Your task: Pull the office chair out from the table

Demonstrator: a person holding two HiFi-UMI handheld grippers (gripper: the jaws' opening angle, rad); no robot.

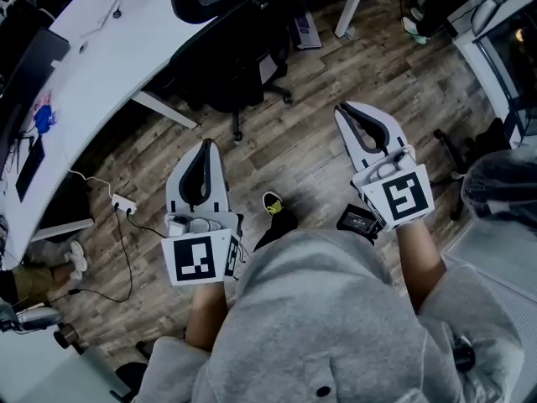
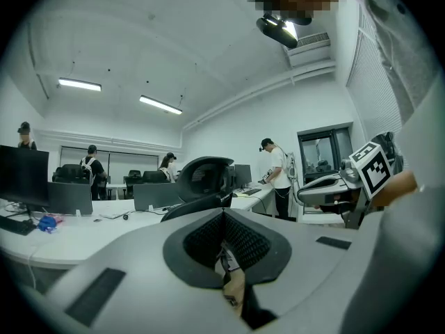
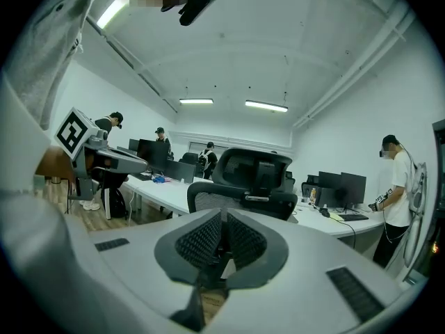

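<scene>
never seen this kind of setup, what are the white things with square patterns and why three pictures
No robot: a person holds two white hand-held grippers, each carrying a marker cube. One picture comes from a head camera looking down: the left gripper and right gripper point toward a black mesh office chair tucked at a long white desk, over a wood-plank floor. The other two come from cameras riding on each gripper, looking along its jaws. Both are shut and hold nothing; neither touches the chair.

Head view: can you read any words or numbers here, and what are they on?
No readable words or numbers anywhere.
Left gripper cube: only a black-and-white square pattern.
Right gripper cube: likewise a pattern, no letters.
Black box: any print too small to read.
</scene>
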